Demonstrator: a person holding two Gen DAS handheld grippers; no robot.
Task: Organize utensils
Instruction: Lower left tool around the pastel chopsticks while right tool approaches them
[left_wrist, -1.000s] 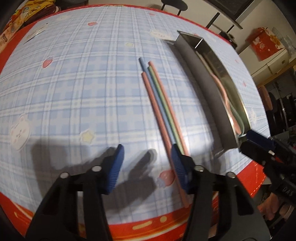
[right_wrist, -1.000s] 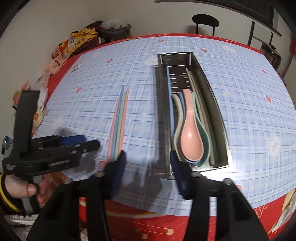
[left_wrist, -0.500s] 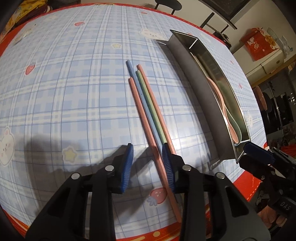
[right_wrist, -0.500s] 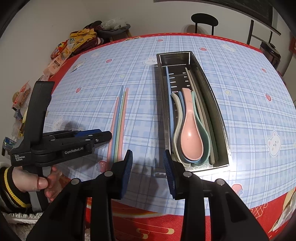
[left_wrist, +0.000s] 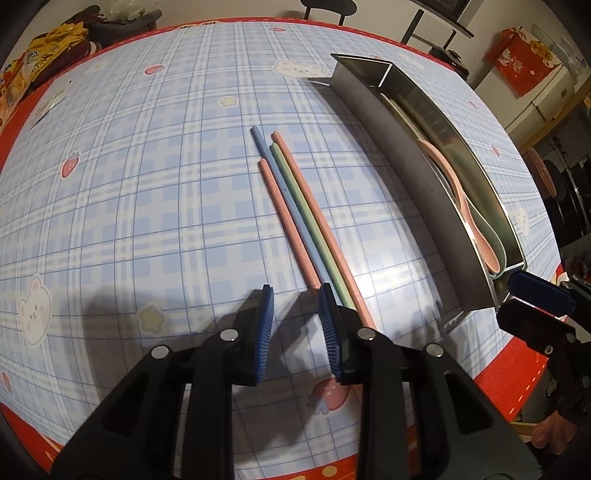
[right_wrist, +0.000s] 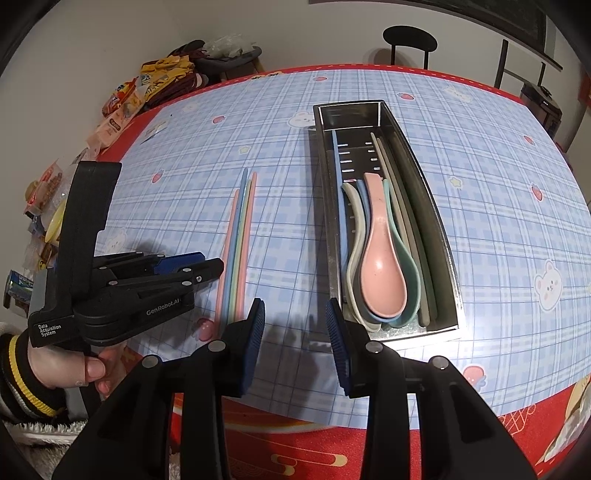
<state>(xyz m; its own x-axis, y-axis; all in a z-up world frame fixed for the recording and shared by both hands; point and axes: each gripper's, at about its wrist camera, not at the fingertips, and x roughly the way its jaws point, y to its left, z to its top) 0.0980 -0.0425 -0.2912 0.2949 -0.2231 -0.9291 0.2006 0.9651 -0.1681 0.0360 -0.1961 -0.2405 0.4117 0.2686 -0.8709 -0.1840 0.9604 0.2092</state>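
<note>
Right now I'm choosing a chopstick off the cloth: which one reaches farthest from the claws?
The blue chopstick: its far tip pokes past both pink ones and the green one.

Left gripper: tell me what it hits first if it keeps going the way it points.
Probably the tablecloth just left of the chopsticks. The left gripper has been closing with nothing between its pads; its right pad looks nearly over the nearest pink stick, though depth is unclear.
</note>
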